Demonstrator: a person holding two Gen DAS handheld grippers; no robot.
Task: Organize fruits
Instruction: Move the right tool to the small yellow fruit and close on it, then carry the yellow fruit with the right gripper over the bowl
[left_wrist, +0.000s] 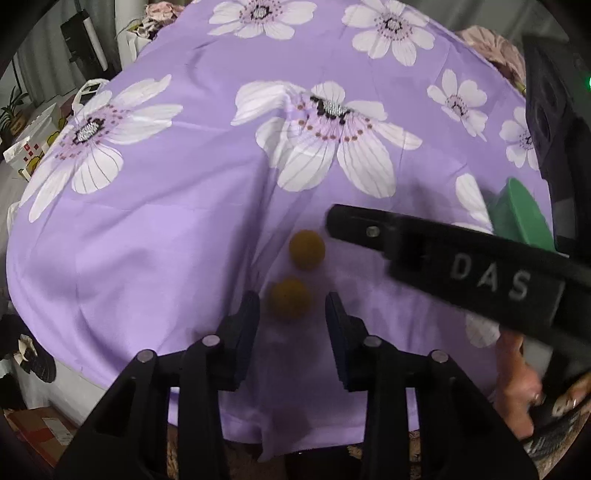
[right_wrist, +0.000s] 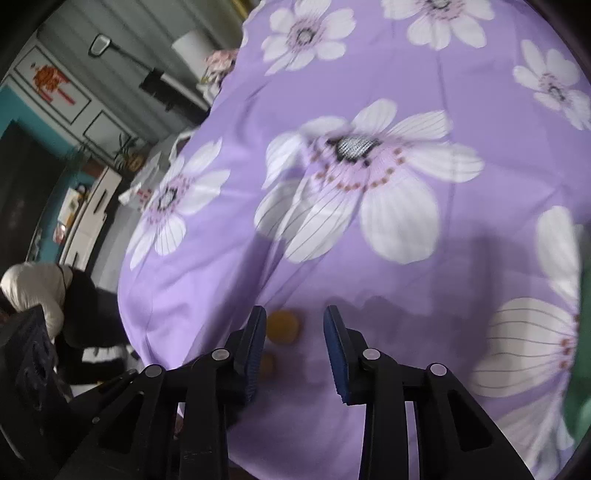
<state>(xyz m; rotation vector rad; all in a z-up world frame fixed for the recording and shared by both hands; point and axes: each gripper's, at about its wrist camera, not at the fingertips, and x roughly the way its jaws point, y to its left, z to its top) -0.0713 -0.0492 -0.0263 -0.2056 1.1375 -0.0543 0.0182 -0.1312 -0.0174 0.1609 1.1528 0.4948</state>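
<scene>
- Two small yellow fruits lie on the purple flowered cloth, close together but not touching.
- Near fruit: sits between the left gripper pads, which stand apart; a gap shows on the right, contact on the left is unclear.
- Far fruit: just beyond the near fruit, right by the tip of the right gripper.
- Right gripper: pads apart, the far fruit between them, nearer the left pad, not pressed.
- Green container: well right of the near fruit, partly hidden.
- A hand holds the right gripper.
</scene>
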